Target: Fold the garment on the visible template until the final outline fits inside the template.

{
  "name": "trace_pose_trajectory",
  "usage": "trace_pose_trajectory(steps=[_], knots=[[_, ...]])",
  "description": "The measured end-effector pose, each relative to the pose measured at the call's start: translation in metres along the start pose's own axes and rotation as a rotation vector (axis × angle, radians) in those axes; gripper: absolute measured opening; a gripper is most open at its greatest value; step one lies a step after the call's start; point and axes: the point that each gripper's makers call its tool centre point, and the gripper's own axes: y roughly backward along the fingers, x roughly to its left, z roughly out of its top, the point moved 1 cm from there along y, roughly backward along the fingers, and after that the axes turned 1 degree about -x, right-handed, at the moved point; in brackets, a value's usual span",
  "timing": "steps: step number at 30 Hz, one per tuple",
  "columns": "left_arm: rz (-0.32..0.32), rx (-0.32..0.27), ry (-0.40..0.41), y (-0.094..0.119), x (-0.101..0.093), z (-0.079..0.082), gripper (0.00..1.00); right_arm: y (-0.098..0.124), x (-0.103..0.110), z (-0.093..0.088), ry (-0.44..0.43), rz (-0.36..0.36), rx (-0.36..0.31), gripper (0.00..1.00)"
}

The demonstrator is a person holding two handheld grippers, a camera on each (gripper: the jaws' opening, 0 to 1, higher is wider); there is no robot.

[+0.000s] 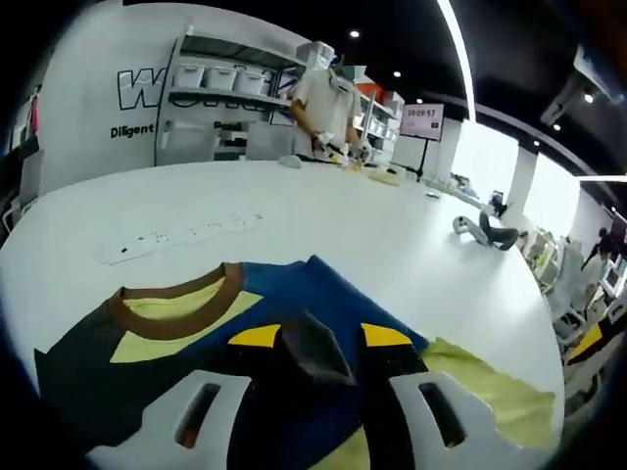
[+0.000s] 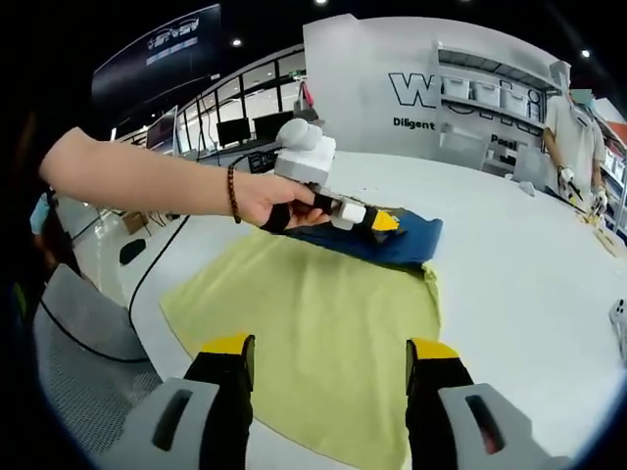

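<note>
While pinching navy cloth (image 1: 313, 294), left hand-held gripper (image 1: 315, 345), prob. shut

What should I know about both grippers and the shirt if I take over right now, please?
Left gripper: shut on a fold of the shirt, near its brown collar.
Right gripper: open, hovering above the yellow-green cloth, holding nothing.
The shirt lies on the far edge of that cloth on the white table.
Done: folding is under way. Left: finish the folds so the outline fits the cloth.
</note>
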Motion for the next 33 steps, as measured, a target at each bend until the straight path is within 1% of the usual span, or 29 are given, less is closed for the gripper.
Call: trace_pose_trajectory(steps=[1, 3, 4, 6, 8, 9, 11, 13, 14, 18, 19, 21, 24, 26, 27, 30, 32, 33], knots=[[-0.001, 0.006, 0.011, 0.003, 0.001, 0.001, 0.26, 0.0, 0.001, 0.001, 0.002, 0.002, -0.002, 0.6], [-0.031, 0.02, 0.07, 0.007, -0.001, 0.001, 0.24, -0.001, 0.002, 0.002, 0.002, 0.004, -0.003, 0.6], [-0.034, 0.031, 0.098, 0.008, -0.001, 0.001, 0.24, -0.001, 0.002, 0.002, 0.002, 0.004, -0.005, 0.6], [-0.051, 0.048, 0.109, 0.01, -0.001, 0.002, 0.25, -0.001, 0.002, 0.003, 0.001, 0.003, -0.008, 0.6], [-0.055, 0.068, 0.113, 0.01, -0.001, 0.001, 0.26, 0.0, 0.001, 0.003, 0.003, 0.003, -0.008, 0.6], [-0.062, 0.086, 0.134, 0.01, -0.002, 0.0, 0.26, 0.0, 0.001, 0.003, 0.004, 0.003, -0.009, 0.6], [-0.097, 0.119, 0.163, 0.008, -0.006, -0.005, 0.25, 0.001, 0.0, 0.003, 0.004, 0.003, -0.009, 0.6], [-0.112, 0.132, 0.193, 0.005, -0.008, -0.007, 0.24, 0.002, 0.0, 0.003, 0.003, 0.001, -0.009, 0.6], [-0.116, 0.153, 0.2, 0.004, -0.009, -0.01, 0.23, 0.002, -0.001, 0.002, 0.001, -0.002, -0.008, 0.6], [-0.098, 0.174, 0.221, -0.004, -0.003, -0.013, 0.22, 0.003, -0.001, 0.001, -0.001, -0.005, -0.005, 0.6], [-0.09, 0.185, 0.259, -0.006, -0.001, -0.014, 0.22, 0.003, -0.001, 0.001, -0.001, -0.005, -0.004, 0.6], [-0.102, 0.208, 0.316, -0.009, -0.001, -0.016, 0.21, 0.004, -0.003, 0.0, -0.003, -0.009, -0.003, 0.6], [-0.103, 0.208, 0.304, -0.014, 0.001, -0.015, 0.19, 0.005, -0.004, 0.0, -0.006, -0.014, -0.003, 0.6], [-0.105, 0.22, 0.302, -0.016, 0.002, -0.016, 0.17, 0.005, -0.008, 0.0, -0.011, -0.021, -0.005, 0.6], [-0.11, 0.242, 0.317, -0.016, 0.0, -0.02, 0.15, 0.005, -0.008, 0.0, -0.011, -0.022, -0.005, 0.6], [-0.112, 0.241, 0.337, -0.018, -0.001, -0.02, 0.13, 0.005, -0.01, -0.001, -0.01, -0.024, -0.003, 0.6], [-0.106, 0.247, 0.37, -0.021, 0.001, -0.022, 0.08, 0.005, -0.01, -0.001, -0.011, -0.025, -0.003, 0.6], [-0.098, 0.249, 0.396, -0.021, 0.002, -0.023, 0.02, 0.005, -0.011, -0.001, -0.01, -0.026, -0.003, 0.6]])
